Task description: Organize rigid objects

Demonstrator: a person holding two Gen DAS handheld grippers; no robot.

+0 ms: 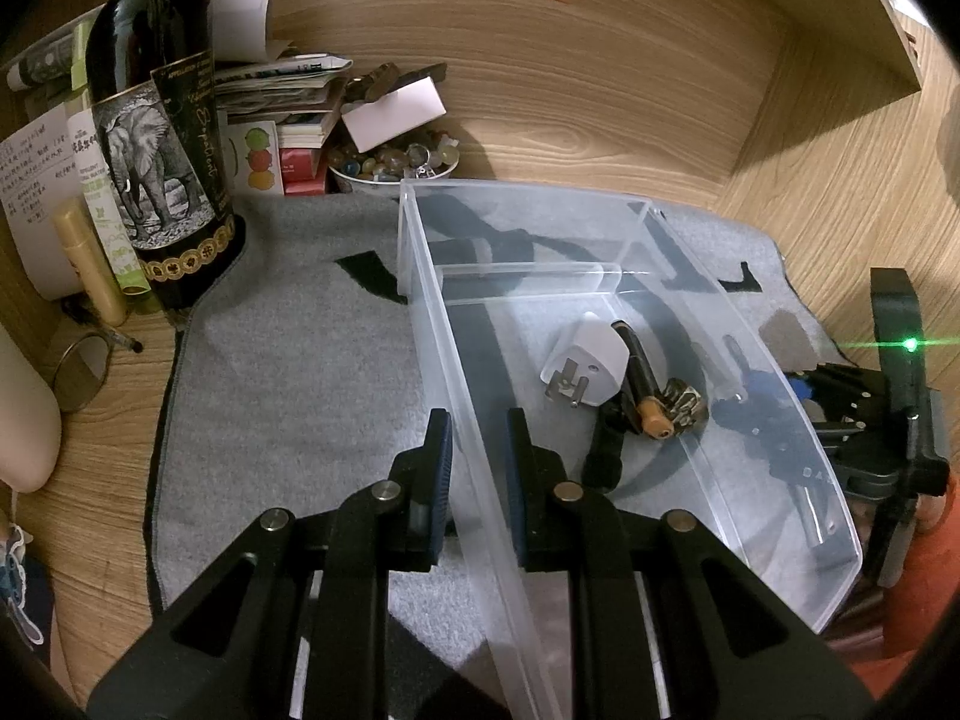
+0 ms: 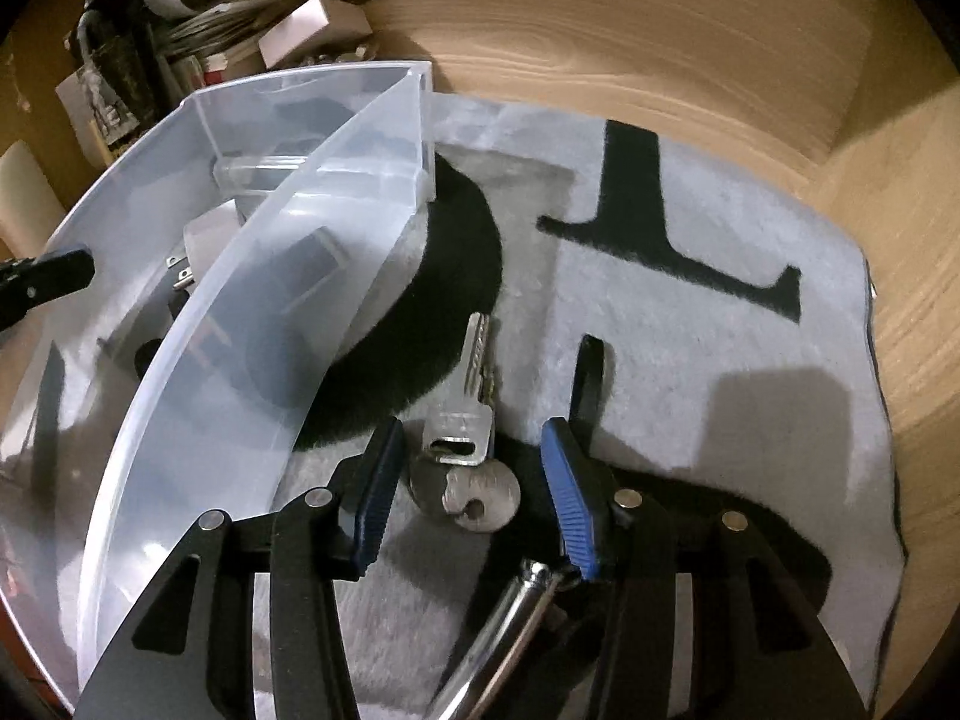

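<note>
A: On the grey mat (image 1: 288, 372), what was the left gripper (image 1: 477, 450) doing?

B: It straddled the near wall of the clear plastic bin (image 1: 456, 396), one pad outside, one inside. The pads looked slightly apart from the wall, so I could not tell whether it was pinching the plastic or only bracketing it.

A: And inside the bin?

B: A white plug adapter (image 1: 585, 360) lay prongs toward the camera, touching a dark pen-like stick with an orange tip (image 1: 645, 396). Just beside that tip sat a small dark ridged piece (image 1: 684, 405). All of them lay in the nearer compartment, this side of a clear divider (image 1: 528, 273).

A: The right gripper (image 2: 471, 486)?

B: Its jaws were spread wide and held nothing. Between the blue pads (image 2: 573, 510), on the mat (image 2: 690, 360), lay a bunch of silver keys (image 2: 465, 420), blades pointing away, the round key head (image 2: 483, 495) nearest the camera. They lay outside the bin (image 2: 198, 372), near its curved wall.

A: Anything else close by?

B: A shiny metal rod (image 2: 510, 630) slanted up from below toward the right finger. A black strap (image 2: 588, 378) lay just past that finger.

A: Around the mat?

B: A dark bottle with an elephant label (image 1: 156, 138) stood at the mat's far left corner, with a bowl of polished stones (image 1: 393, 165) and stacked papers (image 1: 270, 84) behind.
</note>
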